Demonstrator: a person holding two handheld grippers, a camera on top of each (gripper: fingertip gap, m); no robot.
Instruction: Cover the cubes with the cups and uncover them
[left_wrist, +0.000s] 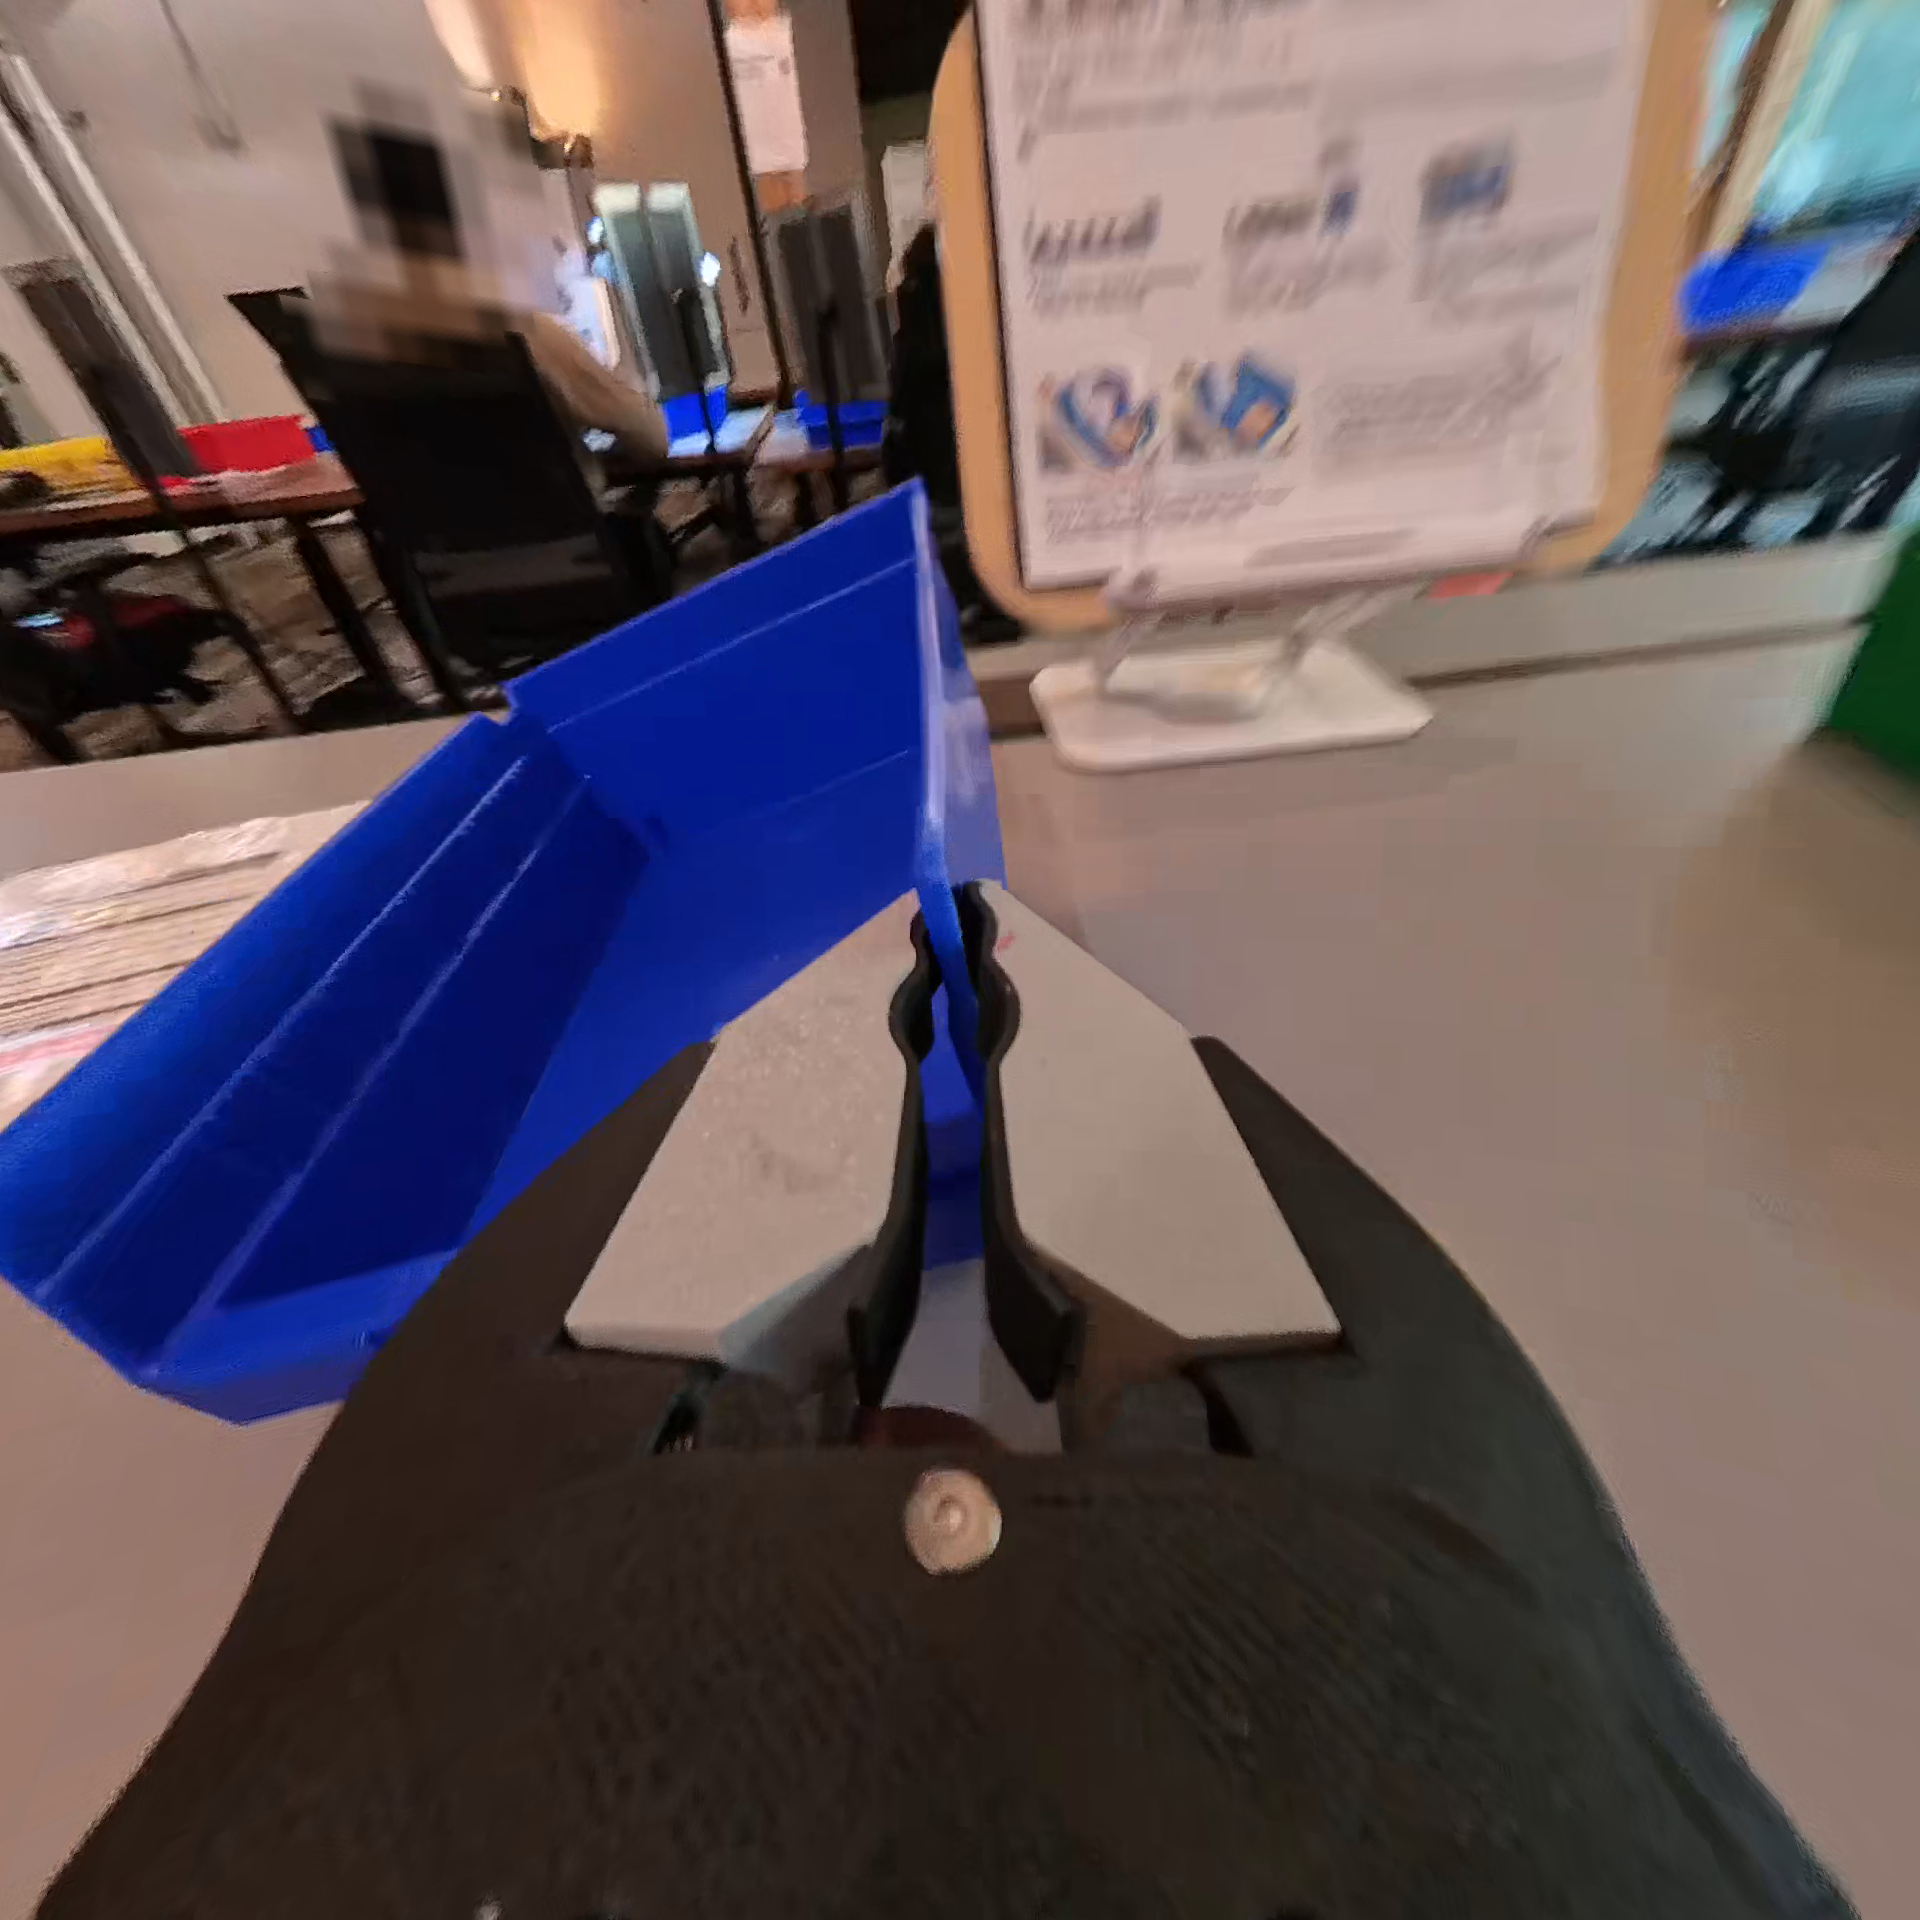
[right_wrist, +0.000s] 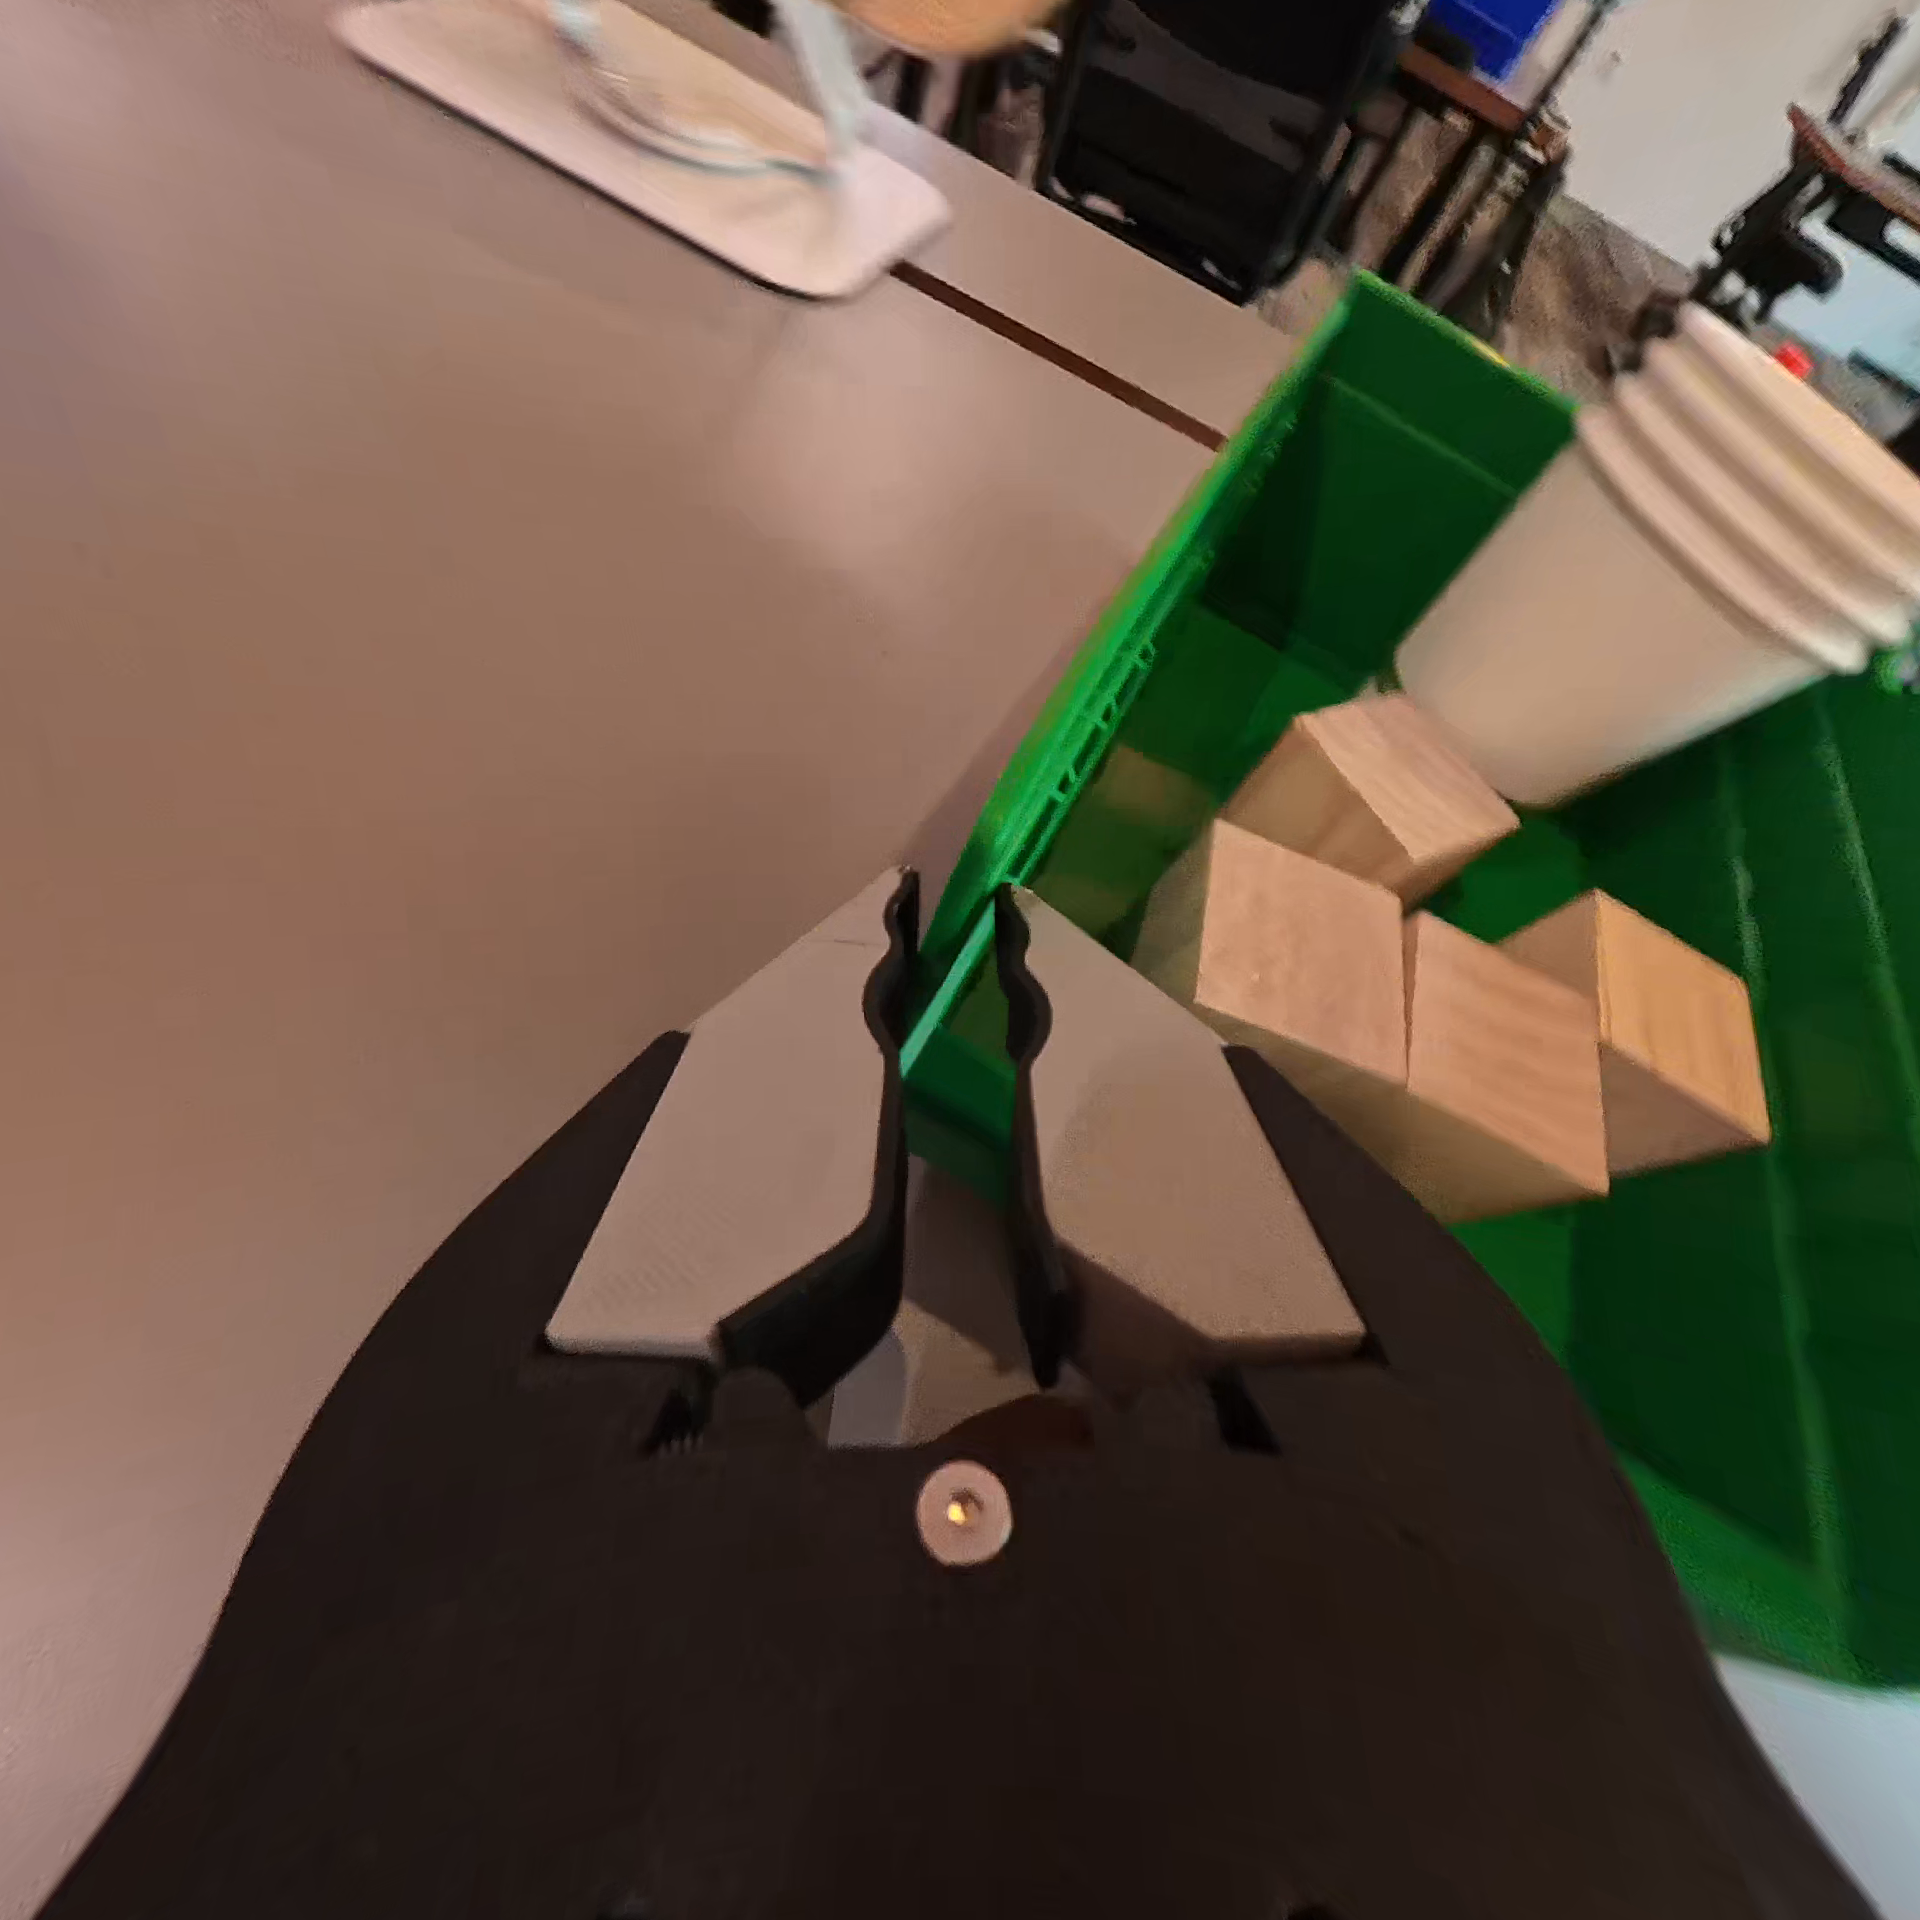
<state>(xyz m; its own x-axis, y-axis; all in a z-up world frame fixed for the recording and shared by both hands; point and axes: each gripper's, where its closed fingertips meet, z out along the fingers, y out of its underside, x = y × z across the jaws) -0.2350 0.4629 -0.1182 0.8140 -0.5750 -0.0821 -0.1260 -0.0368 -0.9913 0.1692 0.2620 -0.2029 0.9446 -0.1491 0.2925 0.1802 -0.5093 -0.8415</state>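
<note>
**Two grippers, two bins, one grey table**

The left gripper (left_wrist: 948, 935) pinches the thin side wall of a blue bin (left_wrist: 436, 1039), both pads tight on it. The right gripper (right_wrist: 954, 940) pinches the rim of a green bin (right_wrist: 1766, 1351). Inside the green bin lie wooden cubes (right_wrist: 1299, 966) and a stack of white paper cups (right_wrist: 1621, 623), tipped over. Both bins are at a smooth grey table (left_wrist: 1455, 1039). A paper sign on a white stand (left_wrist: 1226, 707) sits at the far edge. Behind it are dark chairs, brown desks and more coloured bins.
</note>
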